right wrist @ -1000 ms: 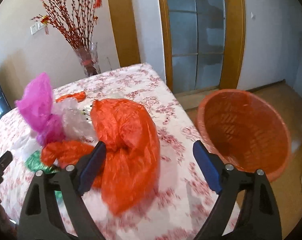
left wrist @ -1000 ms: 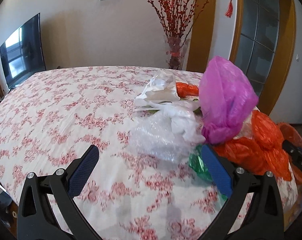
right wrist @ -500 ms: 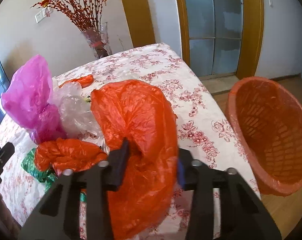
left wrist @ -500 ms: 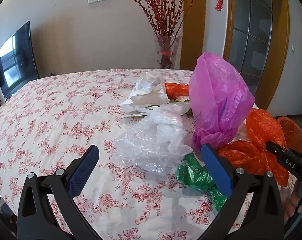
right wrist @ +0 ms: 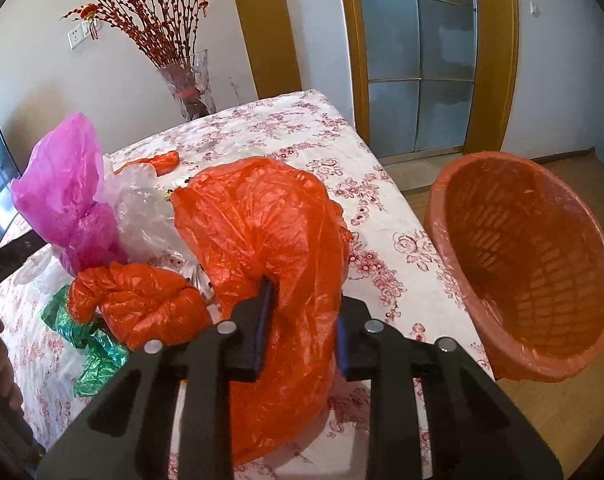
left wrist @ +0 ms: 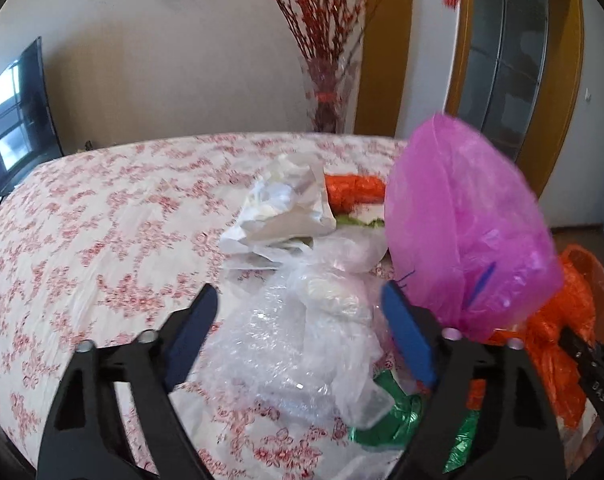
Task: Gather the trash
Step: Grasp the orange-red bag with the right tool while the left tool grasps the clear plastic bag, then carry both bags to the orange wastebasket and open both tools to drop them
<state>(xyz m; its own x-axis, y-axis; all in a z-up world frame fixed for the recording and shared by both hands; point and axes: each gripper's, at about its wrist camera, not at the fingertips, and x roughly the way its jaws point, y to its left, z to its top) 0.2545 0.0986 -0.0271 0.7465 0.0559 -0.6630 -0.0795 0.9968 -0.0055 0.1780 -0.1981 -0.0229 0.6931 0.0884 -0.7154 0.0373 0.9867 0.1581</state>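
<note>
Right gripper (right wrist: pixel 302 320): clamped on orange bag (right wrist: pixel 262 220) near table's (right wrist: pixel 381 216) right edge.
Left gripper (left wrist: pixel 298 336): wide, over clear plastic (left wrist: pixel 298 344).
Basket (right wrist: pixel 529 264): beside table.

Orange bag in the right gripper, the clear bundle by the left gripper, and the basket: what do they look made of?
Orange bag: thin glossy plastic film, crinkled, light showing through. Right gripper pinches it easily.
Clear bundle between the left gripper fingers: transparent plastic, seemingly bubble wrap, given its small shiny bumps.
Basket: probably rigid moulded plastic with lattice walls, lined with orange film over its rim.
</note>
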